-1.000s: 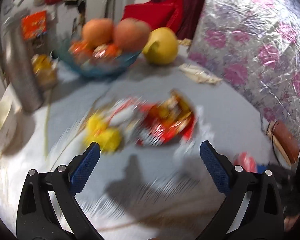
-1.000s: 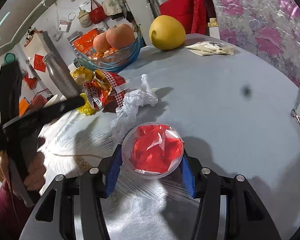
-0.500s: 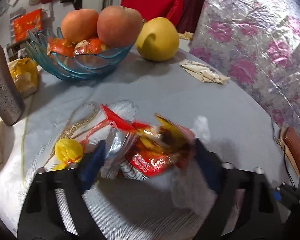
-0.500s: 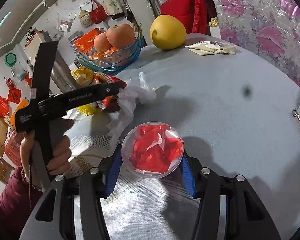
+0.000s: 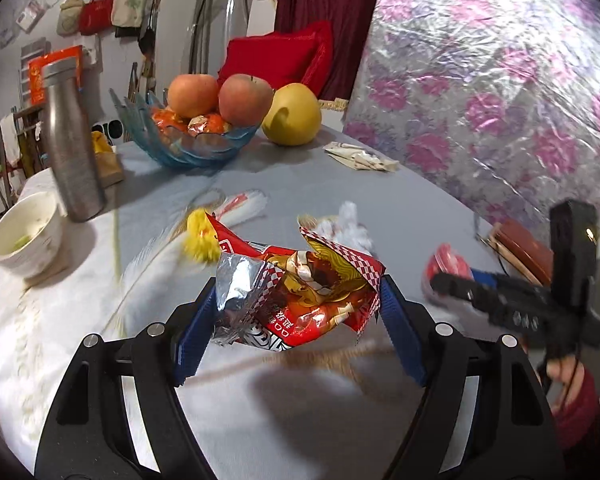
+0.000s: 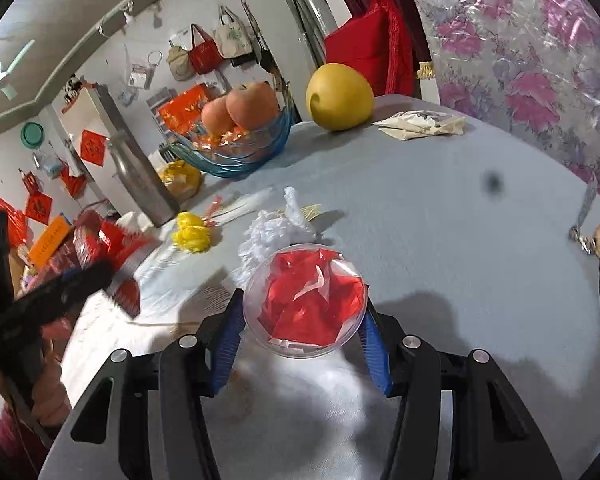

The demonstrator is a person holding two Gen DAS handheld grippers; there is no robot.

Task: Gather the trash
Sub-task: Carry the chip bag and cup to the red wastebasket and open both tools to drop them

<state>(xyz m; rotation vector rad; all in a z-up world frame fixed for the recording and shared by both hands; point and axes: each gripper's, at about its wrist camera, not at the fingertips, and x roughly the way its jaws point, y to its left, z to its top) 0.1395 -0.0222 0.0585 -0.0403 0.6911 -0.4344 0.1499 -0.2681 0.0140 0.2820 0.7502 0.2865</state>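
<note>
- The left gripper (image 5: 296, 320) is clamped on a crumpled red snack wrapper (image 5: 300, 292), apparently lifted clear of the table (image 5: 400, 192)
- The right gripper (image 6: 302, 330) pinches a clear cup (image 6: 305, 300) stuffed with red trash, to the wrapper's right, with open cloth between them
- White plastic scrap (image 6: 276, 224) lies just beyond the cup
</note>
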